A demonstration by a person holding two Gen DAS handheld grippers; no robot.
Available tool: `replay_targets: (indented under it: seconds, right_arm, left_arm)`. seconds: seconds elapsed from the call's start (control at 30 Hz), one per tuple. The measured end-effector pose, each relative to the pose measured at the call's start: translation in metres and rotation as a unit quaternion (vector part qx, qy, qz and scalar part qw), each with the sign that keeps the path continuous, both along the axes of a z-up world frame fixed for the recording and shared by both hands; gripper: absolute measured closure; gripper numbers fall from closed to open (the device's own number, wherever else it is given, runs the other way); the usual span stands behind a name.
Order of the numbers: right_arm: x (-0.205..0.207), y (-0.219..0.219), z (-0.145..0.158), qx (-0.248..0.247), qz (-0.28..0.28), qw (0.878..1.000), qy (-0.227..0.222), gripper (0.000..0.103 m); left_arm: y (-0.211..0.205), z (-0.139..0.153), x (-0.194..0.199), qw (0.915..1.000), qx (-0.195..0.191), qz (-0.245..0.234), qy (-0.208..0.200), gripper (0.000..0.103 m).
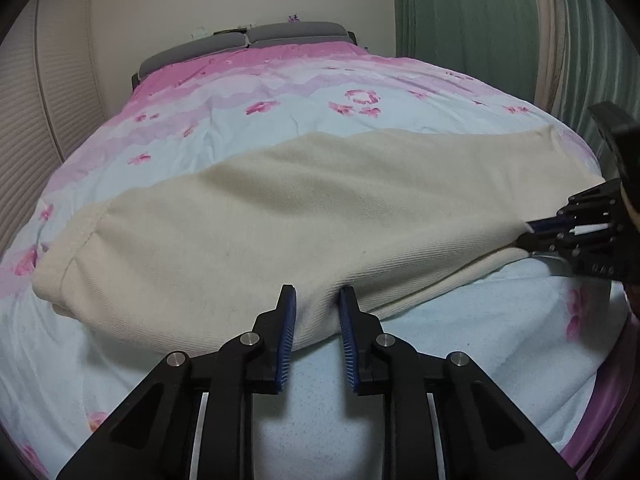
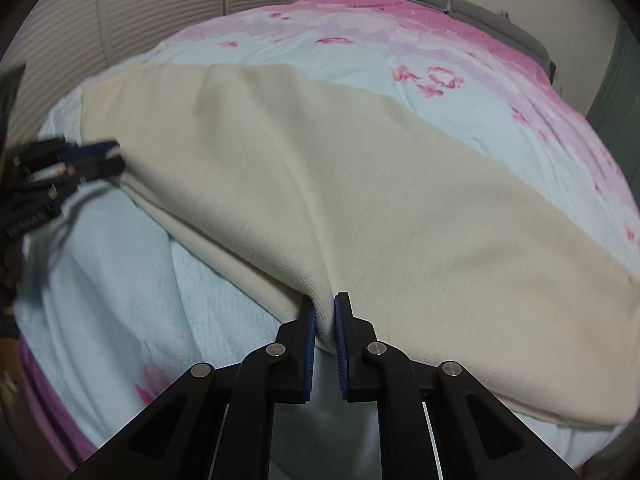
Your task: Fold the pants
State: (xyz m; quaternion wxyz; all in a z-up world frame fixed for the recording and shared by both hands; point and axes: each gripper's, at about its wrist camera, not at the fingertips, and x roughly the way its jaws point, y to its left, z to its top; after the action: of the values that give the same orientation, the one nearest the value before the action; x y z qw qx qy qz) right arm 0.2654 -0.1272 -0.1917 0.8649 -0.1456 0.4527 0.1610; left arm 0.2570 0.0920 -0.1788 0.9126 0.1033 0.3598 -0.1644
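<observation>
The cream pants [image 1: 280, 204] lie flat across the near part of the bed [image 1: 248, 92], running left to right, with the hemmed end at the left in the left wrist view. The near long edge sits just beyond both tongs.

The left gripper [image 1: 318, 312] is clamped on that near edge: its blue pads [image 1: 289, 320] squeeze a ridge of cloth between them, and the fabric puckers there. The right gripper [image 2: 324, 320] is likewise closed on the near edge, further to the right, with a crease running away from its pinch. In the left wrist view it shows at the right rim, its tips biting the cloth.

Both holds sit on the same long edge, well apart, most likely so that the edge can be lifted evenly and carried over to the far edge, halving the pants lengthwise. Grips spaced like this should keep the cloth from sagging in the middle. The fold itself is not yet made; the pants rest on the bed.
</observation>
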Motion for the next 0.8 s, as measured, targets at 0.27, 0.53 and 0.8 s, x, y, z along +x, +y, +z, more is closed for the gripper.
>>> replay_targets:
  seconds: [0.27, 0.53, 0.8]
  right_arm:
    - [0.013, -0.018, 0.063, 0.079, 0.006, 0.995, -0.054, 0.049]
    - [0.160, -0.028, 0.099, 0.134, 0.042, 0.990, -0.012, 0.047]
    - [0.302, -0.008, 0.025, 0.159, 0.077, 0.960, 0.218, 0.074]
  left_arm:
    - [-0.002, 0.047, 0.002, 0.9992, -0.006, 0.021, -0.034, 0.038]
    - [-0.023, 0.079, 0.088, 0.9956, -0.028, 0.075, -0.049, 0.031]
    - [-0.015, 0.056, 0.151, 0.9885, -0.056, 0.139, -0.020, 0.031]
